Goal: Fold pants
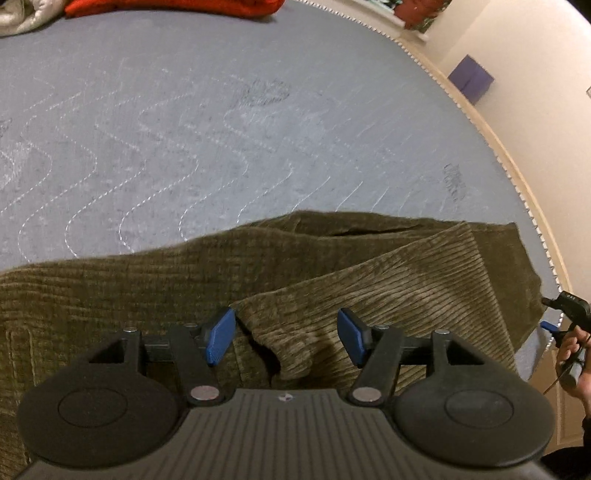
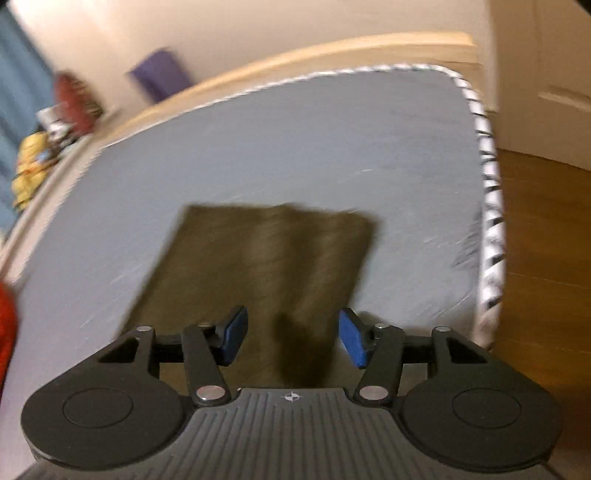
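Note:
Olive corduroy pants [image 1: 295,266] lie on a grey quilted mattress [image 1: 221,129], one leg folded across the other. My left gripper [image 1: 286,338] hovers over the fold, open, its blue pads apart and nothing pinched between them. In the blurred right wrist view, the leg end of the pants [image 2: 273,258] lies flat near the mattress [image 2: 258,147] corner. My right gripper [image 2: 291,336] stands open above that leg end, with cloth below the gap and the pads not pressing on it. The right gripper [image 1: 550,326] also shows in the left wrist view, held by a hand at the mattress edge.
A red garment [image 1: 173,7] and a pale cloth [image 1: 18,16] lie at the far side of the mattress. A purple block [image 1: 471,77] sits on the floor by the wall. Wooden floor [image 2: 535,229] lies to the right, past the mattress corner.

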### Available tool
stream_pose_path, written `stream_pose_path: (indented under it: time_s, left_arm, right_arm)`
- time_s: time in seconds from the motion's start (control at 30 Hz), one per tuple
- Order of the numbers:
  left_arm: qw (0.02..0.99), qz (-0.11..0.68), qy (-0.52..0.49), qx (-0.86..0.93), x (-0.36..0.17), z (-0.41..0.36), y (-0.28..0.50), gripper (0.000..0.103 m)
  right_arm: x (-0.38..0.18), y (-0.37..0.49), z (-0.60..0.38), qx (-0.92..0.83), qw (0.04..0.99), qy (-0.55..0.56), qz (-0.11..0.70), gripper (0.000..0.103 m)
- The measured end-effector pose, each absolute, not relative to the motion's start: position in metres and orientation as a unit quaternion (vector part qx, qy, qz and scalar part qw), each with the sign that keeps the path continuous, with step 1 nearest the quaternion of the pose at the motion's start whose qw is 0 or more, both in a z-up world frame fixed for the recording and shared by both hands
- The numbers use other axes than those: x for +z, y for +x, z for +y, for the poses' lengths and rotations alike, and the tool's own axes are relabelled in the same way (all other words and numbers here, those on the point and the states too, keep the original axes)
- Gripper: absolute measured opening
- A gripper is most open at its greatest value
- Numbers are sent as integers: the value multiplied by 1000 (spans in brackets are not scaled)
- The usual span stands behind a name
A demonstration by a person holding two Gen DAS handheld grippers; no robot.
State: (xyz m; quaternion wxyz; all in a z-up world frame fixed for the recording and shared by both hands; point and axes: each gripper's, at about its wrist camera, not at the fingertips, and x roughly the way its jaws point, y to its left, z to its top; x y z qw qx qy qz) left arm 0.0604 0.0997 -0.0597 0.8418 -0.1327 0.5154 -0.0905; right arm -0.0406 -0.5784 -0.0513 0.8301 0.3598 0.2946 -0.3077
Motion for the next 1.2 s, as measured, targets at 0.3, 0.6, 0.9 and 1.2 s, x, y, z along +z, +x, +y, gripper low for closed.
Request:
stream_pose_path:
  time_s: [0.3,0.6,0.9,1.2]
  left_arm:
    - [849,519,-67,-80,-84,77,71,49]
    - [935,348,7,-68,-25,69,56,33]
    - [934,352,34,-49,-18,70,44,63]
    - [937,350,-13,-16,-10,94,48,63]
  right_arm:
    - [-64,-26,-598,-291,836,366,288,73]
    - [-51,-31,-606,-287,846,362,268,9]
    - [19,-38,-526,-219,933,221,181,8]
    - [72,-130,-239,214,971,-81,63,8]
